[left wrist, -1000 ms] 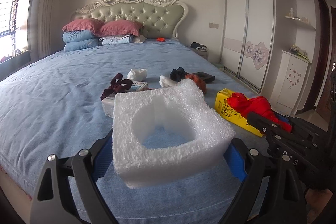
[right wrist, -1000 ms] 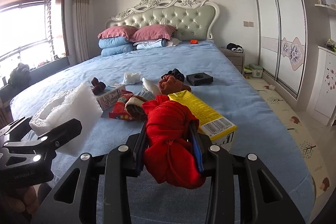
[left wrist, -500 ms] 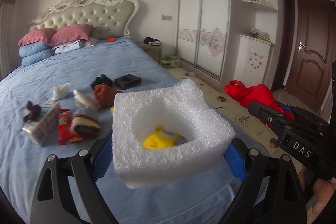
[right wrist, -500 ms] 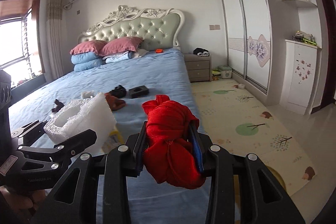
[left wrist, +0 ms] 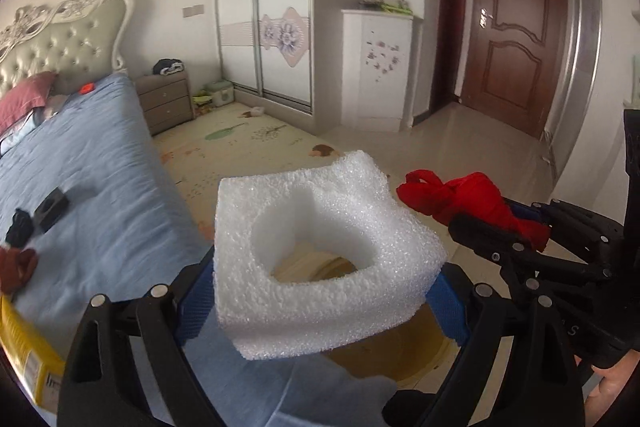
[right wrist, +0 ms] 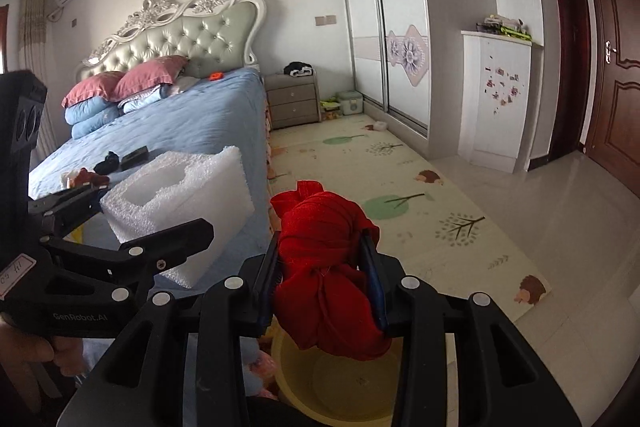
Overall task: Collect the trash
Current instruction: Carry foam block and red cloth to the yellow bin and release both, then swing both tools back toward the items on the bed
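Note:
My left gripper [left wrist: 320, 291] is shut on a white foam block [left wrist: 324, 259] with a hollow middle; the block also shows in the right wrist view [right wrist: 180, 203]. My right gripper [right wrist: 324, 287] is shut on a knotted red cloth bundle [right wrist: 324, 279], which also shows in the left wrist view [left wrist: 472, 203]. Both are held off the bed's foot corner, above a yellow basin [right wrist: 340, 383] on the floor; the basin also shows through and below the foam in the left wrist view [left wrist: 384, 351].
The blue bed [left wrist: 100, 187] lies to the left with a yellow box [left wrist: 24, 351], a black box [left wrist: 50, 213] and dark cloth items on it. A patterned play mat [right wrist: 420, 211], a wardrobe [right wrist: 384, 27], a nightstand [right wrist: 294, 99] and a brown door [left wrist: 516, 39] surround the floor.
Both grippers have swung right, away from the bed's top and over its foot corner. The yellow basin on the floor has come into view beneath them. Both grips are unchanged.

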A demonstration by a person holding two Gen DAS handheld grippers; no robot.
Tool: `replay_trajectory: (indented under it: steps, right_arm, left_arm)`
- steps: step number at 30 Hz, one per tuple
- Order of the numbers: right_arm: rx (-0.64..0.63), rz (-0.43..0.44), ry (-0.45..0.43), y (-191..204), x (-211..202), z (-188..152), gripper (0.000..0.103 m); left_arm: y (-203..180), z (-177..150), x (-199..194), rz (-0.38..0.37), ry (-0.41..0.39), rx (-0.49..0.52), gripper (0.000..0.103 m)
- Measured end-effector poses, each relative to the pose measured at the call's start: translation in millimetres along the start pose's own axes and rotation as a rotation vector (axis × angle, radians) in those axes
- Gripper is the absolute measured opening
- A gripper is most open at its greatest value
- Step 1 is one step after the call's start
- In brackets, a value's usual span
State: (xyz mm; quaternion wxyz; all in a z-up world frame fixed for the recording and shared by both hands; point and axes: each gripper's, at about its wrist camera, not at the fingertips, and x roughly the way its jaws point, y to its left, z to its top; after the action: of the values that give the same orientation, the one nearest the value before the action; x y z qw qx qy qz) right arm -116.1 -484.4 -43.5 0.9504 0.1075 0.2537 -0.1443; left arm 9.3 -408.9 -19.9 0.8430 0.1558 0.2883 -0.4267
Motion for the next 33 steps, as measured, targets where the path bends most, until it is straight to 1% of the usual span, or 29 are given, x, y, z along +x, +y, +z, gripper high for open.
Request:
replay_trajectory:
  steps: [2, 3, 4, 6, 8, 10, 12, 14, 15, 16, 17, 20, 23, 25, 29, 31, 33]
  right_arm:
    - [0.004, -0.029, 0.045, -18, 13, -5, 0.037]
    - [0.0, -0.051, 0.073, -26, 22, -7, 0.037]
    - [0.001, -0.072, 0.103, -33, 31, -12, 0.037]
    - [0.018, -0.081, 0.171, -46, 48, -24, 0.037]
    - [0.029, -0.08, 0.227, -54, 63, -36, 0.037]
    - [0.034, -0.077, 0.271, -61, 76, -45, 0.037]
    - [0.029, -0.064, 0.304, -64, 87, -54, 0.038]
    - [-0.006, -0.078, 0.315, -62, 94, -61, 0.053]
    - [-0.03, -0.101, 0.309, -57, 96, -64, 0.075]
    - [-0.051, -0.125, 0.299, -55, 98, -68, 0.085]
    - [-0.071, -0.146, 0.29, -51, 98, -72, 0.085]
    - [-0.063, -0.138, 0.314, -51, 101, -80, 0.085]
    - [-0.007, -0.11, 0.323, -58, 97, -82, 0.085]
    - [0.017, -0.11, 0.315, -61, 92, -79, 0.085]
    - [0.026, -0.11, 0.259, -58, 80, -75, 0.085]
    - [0.01, -0.122, 0.187, -50, 66, -71, 0.085]
    - [-0.027, -0.142, 0.099, -39, 50, -66, 0.085]
  left_arm:
    - [-10, 10, 31, -0.058, 0.083, 0.028, 0.089]
    - [-13, 14, 48, -0.095, 0.141, 0.025, 0.089]
    - [-14, 17, 68, -0.132, 0.217, 0.022, 0.089]
    - [-12, 23, 103, -0.157, 0.33, -0.008, 0.089]
    - [-11, 25, 133, -0.204, 0.45, -0.038, 0.089]
    - [-12, 25, 155, -0.219, 0.534, -0.035, 0.09]
    - [-12, 25, 171, -0.197, 0.584, -0.047, 0.091]
    - [-10, 26, 187, -0.186, 0.619, -0.07, 0.095]
    - [-9, 26, 191, -0.18, 0.627, -0.082, 0.097]
    - [-4, 23, 192, -0.174, 0.633, -0.091, 0.099]
    - [-4, 20, 194, -0.169, 0.641, -0.096, 0.099]
    - [-5, 14, 206, -0.185, 0.697, -0.1, 0.099]
    - [-8, 12, 204, -0.205, 0.688, -0.078, 0.099]
    - [-8, 15, 196, -0.217, 0.646, -0.066, 0.099]
    - [-10, 22, 165, -0.214, 0.506, -0.049, 0.099]
    - [-9, 27, 143, -0.207, 0.42, -0.05, 0.099]
    - [-7, 28, 117, -0.17, 0.327, -0.042, 0.099]
